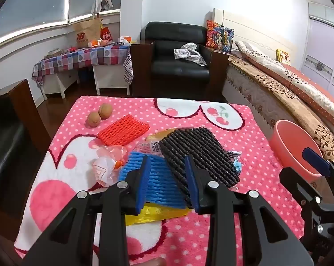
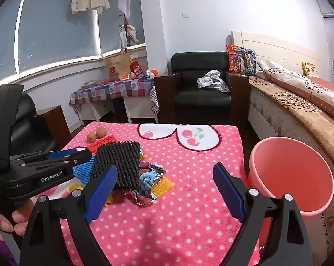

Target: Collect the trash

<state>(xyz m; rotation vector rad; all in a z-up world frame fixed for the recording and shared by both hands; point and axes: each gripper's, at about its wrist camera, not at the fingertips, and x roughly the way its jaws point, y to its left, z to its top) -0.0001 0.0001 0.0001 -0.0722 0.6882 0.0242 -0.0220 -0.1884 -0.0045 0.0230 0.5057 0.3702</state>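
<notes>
A pile of trash lies on the pink dotted tablecloth (image 1: 211, 232): a black foam net (image 1: 200, 153), a blue foam net (image 1: 160, 181), an orange foam net (image 1: 123, 129), a yellow wrapper (image 1: 153, 216) and crumpled wrappers (image 1: 107, 166). My left gripper (image 1: 168, 184) is over the pile, its blue pads either side of the blue net and the black net's near edge, jaws partly closed; whether they grip is unclear. My right gripper (image 2: 164, 190) is open and empty, above the cloth right of the pile, which also shows in the right wrist view (image 2: 149, 184). A pink bin (image 2: 291, 173) stands at the table's right.
Two walnut-like brown balls (image 1: 99, 115) sit at the table's far left. A black armchair (image 1: 180, 59) stands behind the table, a bed (image 1: 289, 84) on the right, a checkered side table (image 1: 82, 57) at the back left.
</notes>
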